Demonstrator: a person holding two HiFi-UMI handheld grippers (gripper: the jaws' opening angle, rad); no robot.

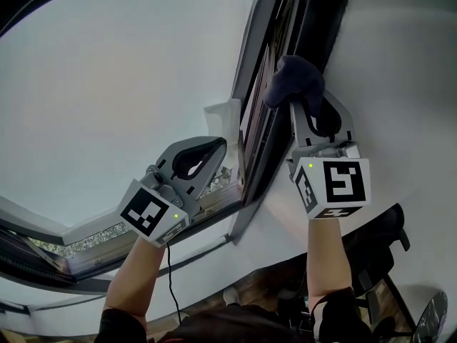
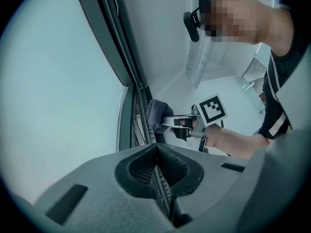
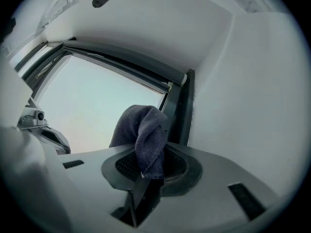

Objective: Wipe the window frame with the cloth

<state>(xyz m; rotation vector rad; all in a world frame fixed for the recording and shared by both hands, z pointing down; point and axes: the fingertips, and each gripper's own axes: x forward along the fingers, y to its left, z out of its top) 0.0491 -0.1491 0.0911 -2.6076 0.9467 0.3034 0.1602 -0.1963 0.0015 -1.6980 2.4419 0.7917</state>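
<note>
- Left hand-held gripper (image 1: 216, 146): we read its jaws as pressed together with nothing between them in its own view. It sits low by the bottom corner of the window, clear of the cloth.
- Glass pane (image 1: 128, 84): lies left of and ahead of the left hand-held gripper. It isn't part of this job.
- Window frame (image 1: 265, 138): the dark upright member runs between the two hand-held grippers. Its long axis leads away from the right hand-held gripper's tips, straight ahead along the jaws' line of sight and back towards us.
- Cloth (image 1: 293, 81): a dark blue bunch at the very tip of the right hand-held gripper, with a fold hanging out in front of the jaws. It looks to be touching the upright just to the left of those jaws.
- Right hand-held gripper (image 1: 303, 109): jaws clamped on the cloth, and much the nearer of the two to the work. White wall (image 1: 400, 63) is close on its right.
- Our judgement: the wipe is under way. The next stroke should follow the upright's length, keeping the cloth pushed leftwards into the frame. The left hand-held gripper isn't needed.
</note>
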